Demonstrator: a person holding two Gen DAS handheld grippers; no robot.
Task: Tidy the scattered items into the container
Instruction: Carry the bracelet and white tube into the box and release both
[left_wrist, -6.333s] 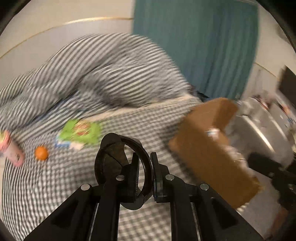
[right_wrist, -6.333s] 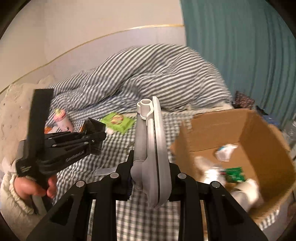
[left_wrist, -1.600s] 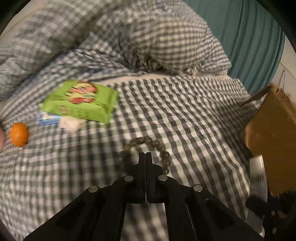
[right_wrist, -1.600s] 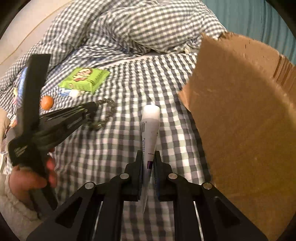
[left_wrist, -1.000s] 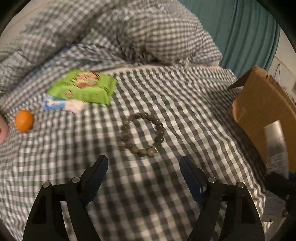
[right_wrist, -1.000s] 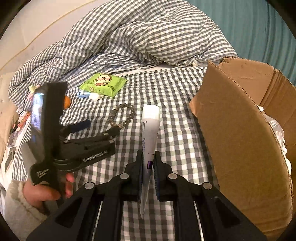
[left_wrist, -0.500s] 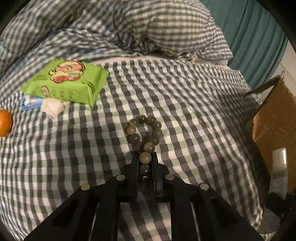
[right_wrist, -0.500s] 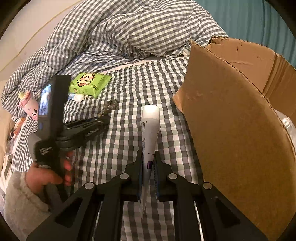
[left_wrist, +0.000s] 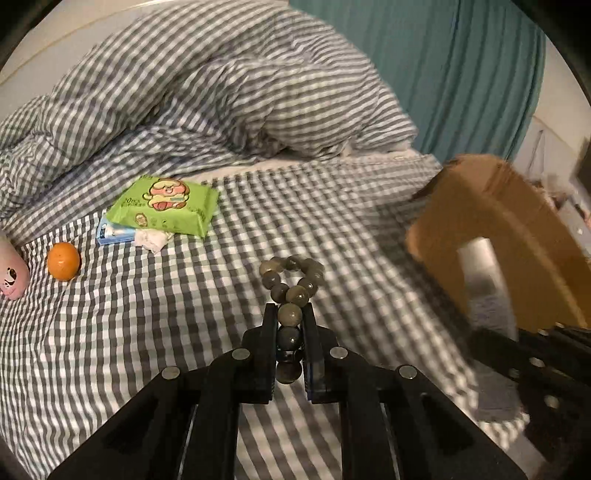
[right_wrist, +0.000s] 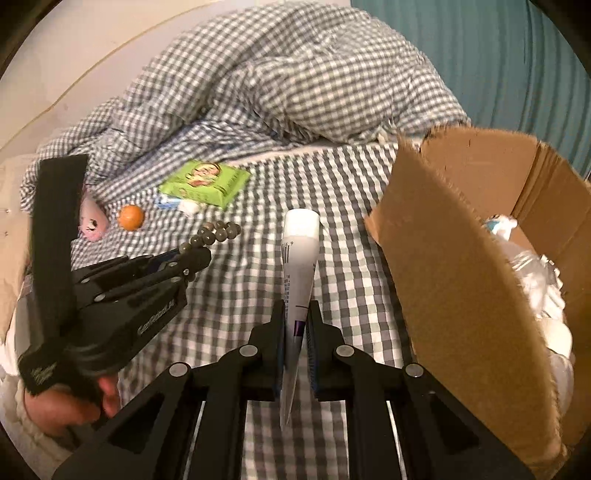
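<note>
Far left on the checked bed sheet (left_wrist: 110, 332) there's a pink bottle (left_wrist: 11, 273) at the frame edge, with a small orange (left_wrist: 63, 261) just beside it. Right of that, a green wipes pack (left_wrist: 166, 205) lies partly on top of a blue-and-white packet (left_wrist: 114, 232) and a crumpled white bit, with the rumpled duvet (left_wrist: 207, 85) heaped up behind.

Middle of the scene – the left gripper (left_wrist: 290, 328) is clamped on a bead bracelet (left_wrist: 291, 291). A few beads sit pinched between the fingers and the rest of the loop sticks out past the tips, above the sheet. In the right wrist view a hand (right_wrist: 62, 402) holds that tool near left.

Next over, the right gripper (right_wrist: 297, 321) is closed on a white tube (right_wrist: 300, 258), cap pointing away, tail end poking back through the jaws.

Far right is the cardboard box (right_wrist: 461, 277) – open top, near flap standing up, white crumpled stuff already inside. The tube is just left of that flap, the bracelet well left of it. A teal curtain (left_wrist: 461, 74) hangs behind.
</note>
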